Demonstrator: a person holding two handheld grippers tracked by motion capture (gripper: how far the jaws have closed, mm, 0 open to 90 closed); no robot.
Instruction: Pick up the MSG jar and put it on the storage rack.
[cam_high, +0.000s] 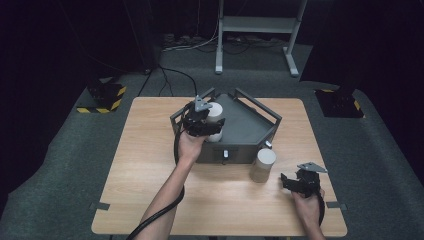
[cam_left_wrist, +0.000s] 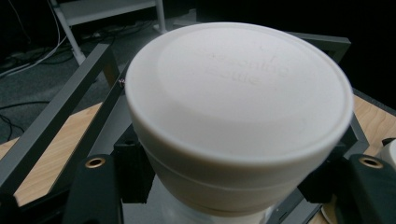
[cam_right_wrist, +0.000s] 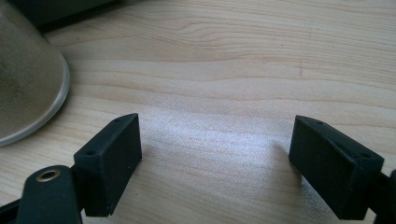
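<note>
High view, left gripper: the left gripper (cam_high: 202, 120) is seen at upper centre of the frame, over the grey tray (cam_high: 260, 112), its fingers pinching a white jar (cam_high: 215, 114).
High view, second container: a tan cylinder (cam_high: 262, 165) stands upright on the wooden surface (cam_high: 150, 165), just in front of the tray's right corner.
High view, right gripper: the right gripper (cam_high: 295, 182) is held low at lower right, near the tan cylinder but apart from it.
Left gripper view, hold: the white jar (cam_left_wrist: 238, 107) is clamped below its lid by both black fingers (cam_left_wrist: 133, 168); the smooth, matt, round lid carries faint raised lettering that cannot be read.
Left gripper view, surround: the tray's dark metal rails (cam_left_wrist: 65, 107) are seen at left.
Right gripper view, fingers: the flat black fingers (cam_right_wrist: 112, 154) are spread, with bare grained wood between them; nothing is held.
Right gripper view, edge: the tan cylinder's (cam_right_wrist: 28, 88) dull curved wall sits at upper left.
Risk: the smooth, rounded jar wall could slip in the fingers if tilted, and the jar could knock a tray rail if it is moved low.
</note>
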